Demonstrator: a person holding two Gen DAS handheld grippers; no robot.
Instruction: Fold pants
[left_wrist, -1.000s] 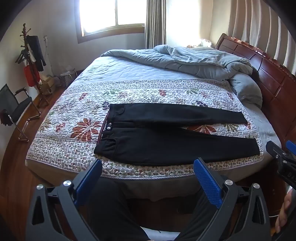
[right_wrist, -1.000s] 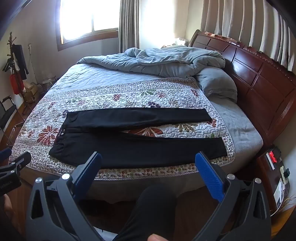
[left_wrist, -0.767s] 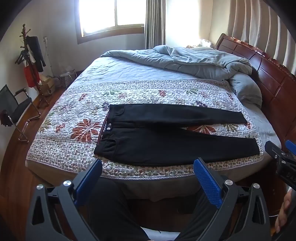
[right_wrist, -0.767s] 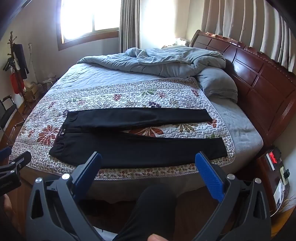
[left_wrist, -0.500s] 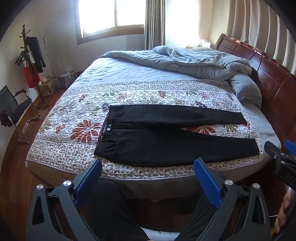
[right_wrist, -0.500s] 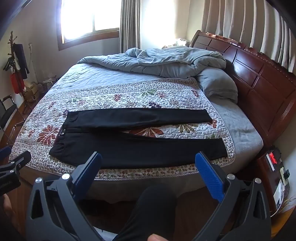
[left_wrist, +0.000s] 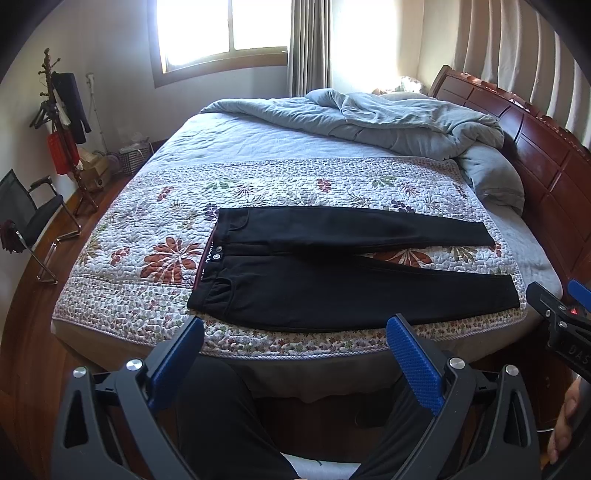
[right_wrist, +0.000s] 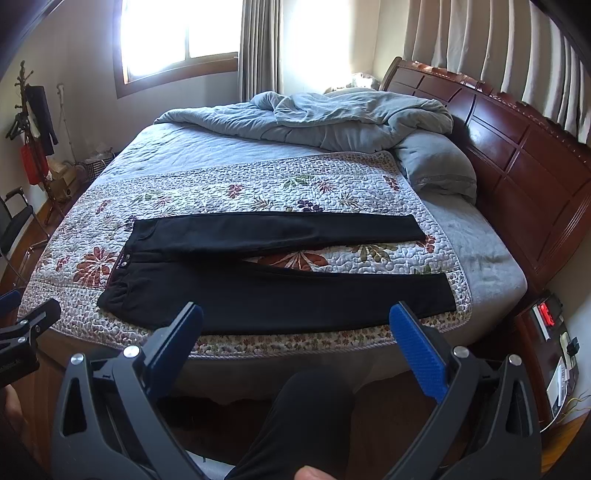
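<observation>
Your black pants (left_wrist: 332, 273) are laid out flat on the floral quilt (left_wrist: 155, 258), near edge of the bed, waistband to the left and both legs running off to the right with a small gap of quilt showing between them. Your left gripper (left_wrist: 295, 354) and right gripper (right_wrist: 295, 339) both hang short of the bed with their blue pads (right_wrist: 415, 347) spread wide, nothing in them. A rumpled grey duvet (left_wrist: 369, 118) is piled at the far side, with a grey pillow (right_wrist: 436, 166) by the wooden headboard (right_wrist: 517, 147) on the right.
</observation>
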